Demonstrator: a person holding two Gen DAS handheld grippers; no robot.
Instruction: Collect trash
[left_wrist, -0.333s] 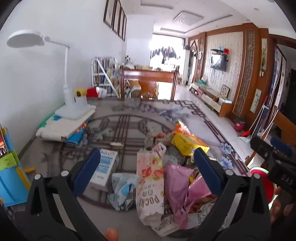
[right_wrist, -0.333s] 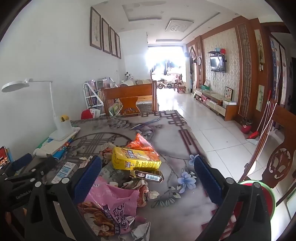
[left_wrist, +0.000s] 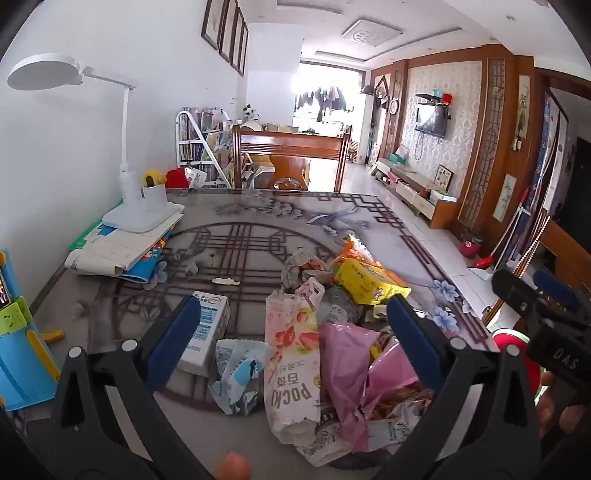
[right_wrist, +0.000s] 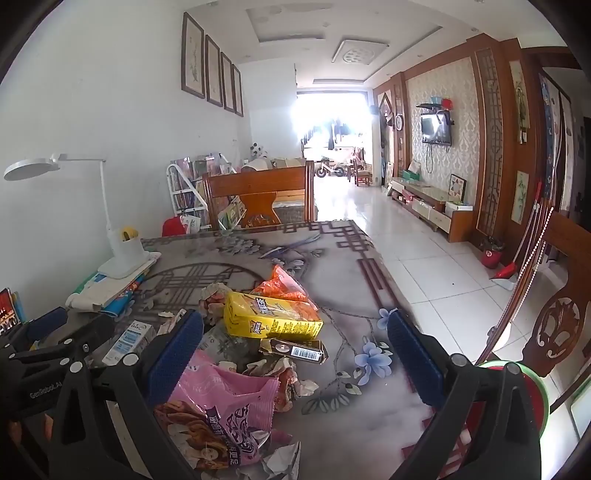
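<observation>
Trash lies heaped on a patterned table (left_wrist: 258, 236) in a long living room. Seen from the left wrist, the left gripper (left_wrist: 291, 339) hangs over the near side of the heap with its blue-padded fingers (left_wrist: 173, 343) spread wide and nothing between the pads. Below it lie a white milk carton (left_wrist: 207, 332), a crumpled blue-and-white wrapper (left_wrist: 240, 373), a Pocky bag (left_wrist: 291, 365) and a pink snack bag (left_wrist: 347, 369); a yellow box (left_wrist: 364, 282) sits farther back. From the right wrist, the right gripper (right_wrist: 295, 354) also stands wide open and empty, above the same pink snack bag (right_wrist: 221, 406), the yellow box (right_wrist: 269, 319), an orange wrapper (right_wrist: 284, 286) and a small brown packet (right_wrist: 295, 349). A white desk lamp (left_wrist: 129, 199) stands at the table's left edge on stacked papers.
</observation>
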